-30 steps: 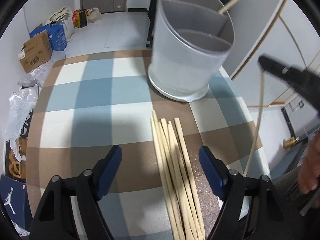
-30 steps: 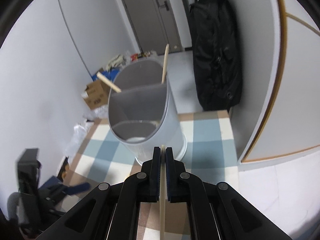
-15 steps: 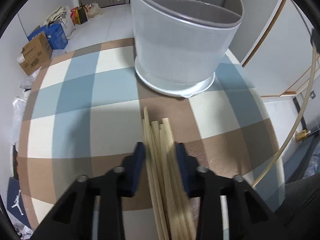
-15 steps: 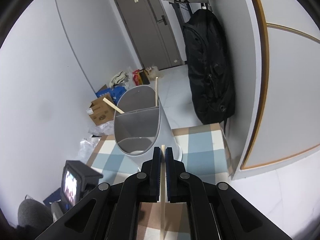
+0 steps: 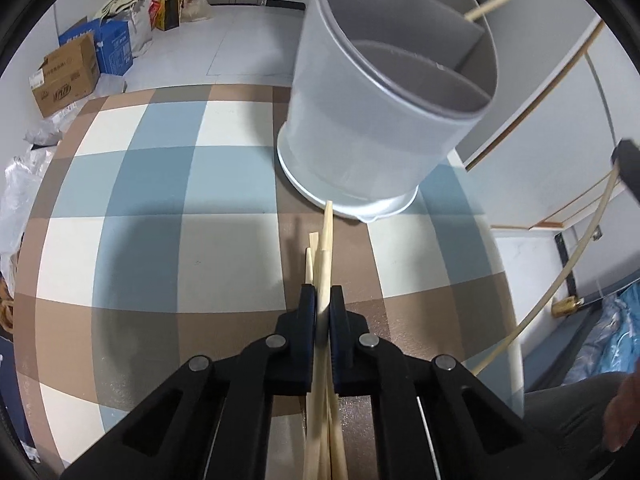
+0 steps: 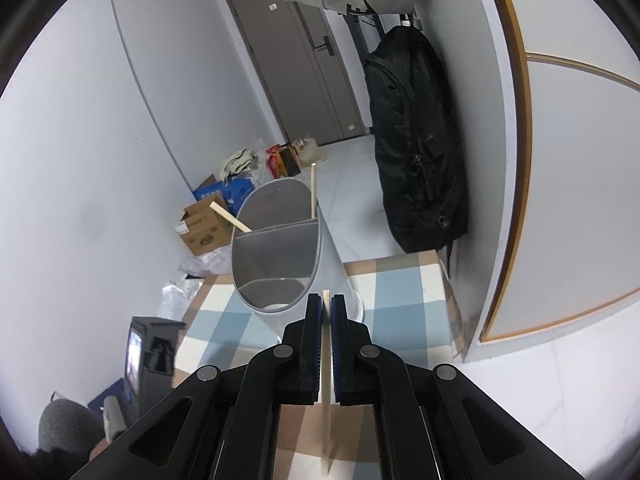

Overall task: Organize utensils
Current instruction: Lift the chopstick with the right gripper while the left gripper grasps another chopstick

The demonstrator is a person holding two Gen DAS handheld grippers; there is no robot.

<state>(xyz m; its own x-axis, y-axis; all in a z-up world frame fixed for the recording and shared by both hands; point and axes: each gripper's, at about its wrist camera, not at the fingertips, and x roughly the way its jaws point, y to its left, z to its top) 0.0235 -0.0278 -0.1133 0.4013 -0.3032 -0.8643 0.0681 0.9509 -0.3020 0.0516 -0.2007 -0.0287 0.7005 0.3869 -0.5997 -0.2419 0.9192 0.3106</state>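
Note:
A grey divided utensil holder [image 5: 384, 120] stands on the checked tablecloth [image 5: 160, 200]. Several wooden chopsticks [image 5: 309, 264] lie in a bundle in front of it. My left gripper [image 5: 323, 294] is closing its jaws on one chopstick [image 5: 327, 232] of the bundle, and the pads press on it. In the right wrist view my right gripper [image 6: 326, 300] is shut on a single chopstick [image 6: 326, 360], held above the table short of the holder [image 6: 276, 256]. Two chopsticks [image 6: 313, 188] lean in the holder's far compartment. The right gripper's chopstick [image 5: 576, 264] also shows at the right edge of the left wrist view.
Cardboard boxes [image 5: 66, 76] and bags [image 5: 172, 8] sit on the floor beyond the table. A black backpack [image 6: 416, 140] hangs by the wall behind the table's far right corner. A person's leg [image 5: 572, 412] is at the table's right edge.
The left gripper's jaws went from wide open around the bundle to shut on one chopstick. The right gripper rose a little with its chopstick still held.

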